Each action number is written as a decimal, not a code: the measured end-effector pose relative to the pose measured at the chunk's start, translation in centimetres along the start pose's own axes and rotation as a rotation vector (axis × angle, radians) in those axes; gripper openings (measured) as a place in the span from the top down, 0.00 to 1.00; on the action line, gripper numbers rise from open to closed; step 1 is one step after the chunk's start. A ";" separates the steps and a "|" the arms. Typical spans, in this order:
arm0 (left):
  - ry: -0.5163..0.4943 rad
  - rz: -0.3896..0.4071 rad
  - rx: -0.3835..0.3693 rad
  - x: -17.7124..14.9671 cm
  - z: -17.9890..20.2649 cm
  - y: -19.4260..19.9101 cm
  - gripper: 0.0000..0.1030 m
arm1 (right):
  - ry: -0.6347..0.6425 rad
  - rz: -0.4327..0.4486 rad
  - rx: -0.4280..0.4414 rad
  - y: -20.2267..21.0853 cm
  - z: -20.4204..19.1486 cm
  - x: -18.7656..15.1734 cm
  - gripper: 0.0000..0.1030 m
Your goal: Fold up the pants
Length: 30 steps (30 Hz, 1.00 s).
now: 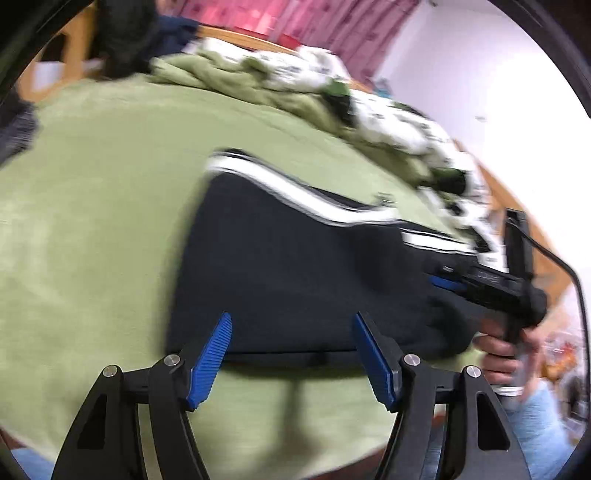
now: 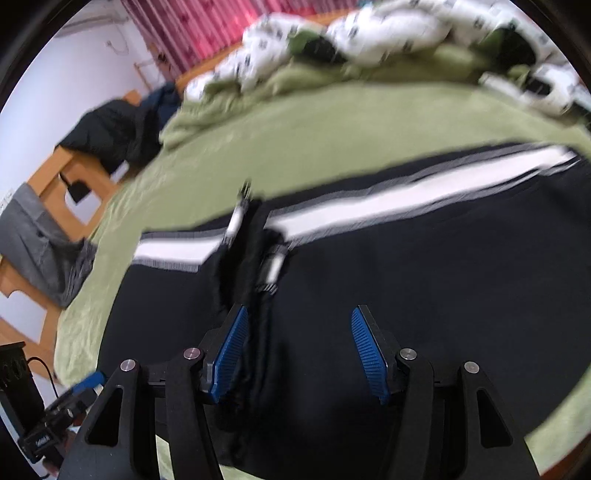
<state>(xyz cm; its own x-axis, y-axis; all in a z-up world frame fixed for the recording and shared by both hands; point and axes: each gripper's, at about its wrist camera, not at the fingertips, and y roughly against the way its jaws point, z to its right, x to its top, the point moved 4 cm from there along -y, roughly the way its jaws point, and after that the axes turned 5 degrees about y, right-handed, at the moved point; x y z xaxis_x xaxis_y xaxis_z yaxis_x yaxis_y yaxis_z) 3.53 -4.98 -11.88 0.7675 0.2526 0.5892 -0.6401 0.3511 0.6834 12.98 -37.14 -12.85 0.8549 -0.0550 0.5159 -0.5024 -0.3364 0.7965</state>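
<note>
Dark pants point(image 1: 295, 258) with a white side stripe point(image 1: 295, 192) lie flat on the green bed sheet point(image 1: 92, 221). My left gripper point(image 1: 292, 316) hovers open over their near edge, with nothing pressed between its blue pads point(image 1: 210, 358). At the right of this view a hand holds my right gripper point(image 1: 480, 280) over the pants. In the right wrist view my right gripper point(image 2: 299, 309) stands open above the pants point(image 2: 424, 277). A raised ridge of dark cloth point(image 2: 251, 266) runs beside its left pad point(image 2: 229, 354), and the right pad is clear of it. The picture is blurred.
A crumpled white-and-green duvet point(image 2: 369, 40) is heaped along the far side of the bed. Dark clothes point(image 2: 110, 129) and a grey garment point(image 2: 33, 236) hang over the wooden bed frame point(image 2: 48, 173). Pink curtains point(image 1: 314, 18) hang behind.
</note>
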 end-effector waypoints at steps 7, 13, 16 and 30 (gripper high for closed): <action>-0.138 -0.077 0.101 -1.3 -3.5 0.0 0.36 | -0.001 -0.071 0.080 -3.8 -3.1 -0.8 0.44; -0.185 -0.044 0.201 -1.3 -3.5 -2.1 0.36 | 0.082 -0.053 0.017 -5.1 -5.3 -0.6 0.49; -0.209 -0.015 0.200 -1.2 -2.6 -2.6 0.36 | 0.110 -0.056 -0.018 -5.7 -5.7 -0.3 0.51; -0.127 -0.017 0.100 -1.7 -1.2 -2.4 0.36 | 0.079 -0.062 -0.066 -5.8 -1.1 3.9 0.73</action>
<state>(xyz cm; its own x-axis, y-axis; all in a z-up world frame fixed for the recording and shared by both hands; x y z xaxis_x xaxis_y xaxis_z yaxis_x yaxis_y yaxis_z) 3.78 -5.19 -15.01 0.7720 0.1291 0.6224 -0.6319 0.2617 0.7295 19.03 -34.34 -15.11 0.8732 0.0389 0.4858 -0.4582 -0.2745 0.8454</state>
